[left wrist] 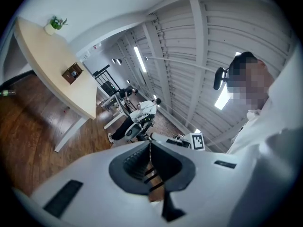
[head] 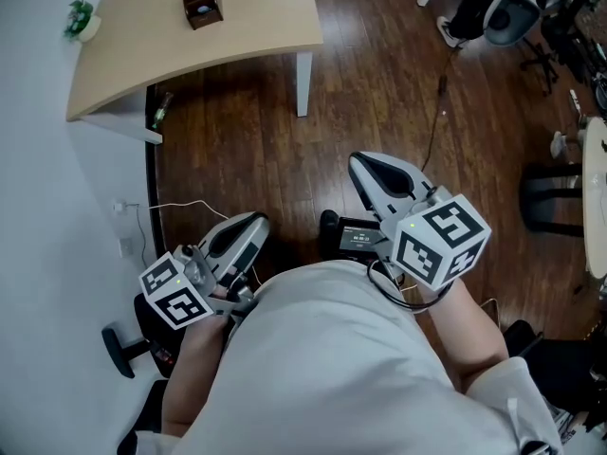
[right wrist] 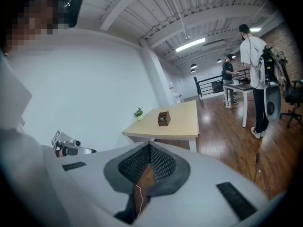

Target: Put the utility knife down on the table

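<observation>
No utility knife shows in any view. My left gripper (head: 254, 221) is held close to the person's body, low at the left; its jaws meet at the tips (left wrist: 150, 143) with nothing between them. My right gripper (head: 360, 162) is at the right, a little further forward, and is shut and empty too (right wrist: 149, 144). Ahead stands a light wooden table (head: 237, 27) with a small brown box (head: 202, 2) and a small potted plant (head: 81, 19) on it. From the right gripper view the table (right wrist: 182, 122) lies straight ahead, well beyond the jaws.
The floor is dark wood, with a white table leg (head: 303, 83) and a thin cable (head: 180, 207) on it. A black device with a screen (head: 356, 238) sits by the person's waist. Two people (right wrist: 253, 56) stand at a far desk, and office chairs (head: 512, 12) are at the right.
</observation>
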### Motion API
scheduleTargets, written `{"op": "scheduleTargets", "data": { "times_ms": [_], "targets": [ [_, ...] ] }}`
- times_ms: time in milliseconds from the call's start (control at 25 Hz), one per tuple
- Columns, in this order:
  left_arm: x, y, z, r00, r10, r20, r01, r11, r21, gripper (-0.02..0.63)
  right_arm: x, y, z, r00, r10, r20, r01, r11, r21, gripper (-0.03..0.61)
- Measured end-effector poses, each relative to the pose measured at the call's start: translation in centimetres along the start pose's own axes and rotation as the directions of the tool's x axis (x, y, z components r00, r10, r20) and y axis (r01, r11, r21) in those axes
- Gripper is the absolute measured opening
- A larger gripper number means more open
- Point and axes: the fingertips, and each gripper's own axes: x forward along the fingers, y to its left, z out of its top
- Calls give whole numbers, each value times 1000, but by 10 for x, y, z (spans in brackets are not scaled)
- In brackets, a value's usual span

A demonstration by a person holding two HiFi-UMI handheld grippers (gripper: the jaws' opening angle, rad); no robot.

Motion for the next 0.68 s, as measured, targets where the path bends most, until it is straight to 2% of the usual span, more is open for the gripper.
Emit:
{"op": "scheduleTargets", "data": {
  "times_ms": [360, 520, 680],
  "targets": [
    [-2, -9, -10, 998, -63, -26, 63, 998, -6, 3, -11, 12, -3, 999, -50, 2, 50, 998, -45, -2],
    [-2, -12, -15, 997, -72, -32, 71, 997, -12, 3, -14, 10, -12, 998, -55, -9, 55, 998, -38, -1],
    [2, -18, -11, 995, -89, -48, 90, 996, 14, 3, -15, 10, -16, 998, -57, 8, 57, 998, -26, -2]
  ]
}}
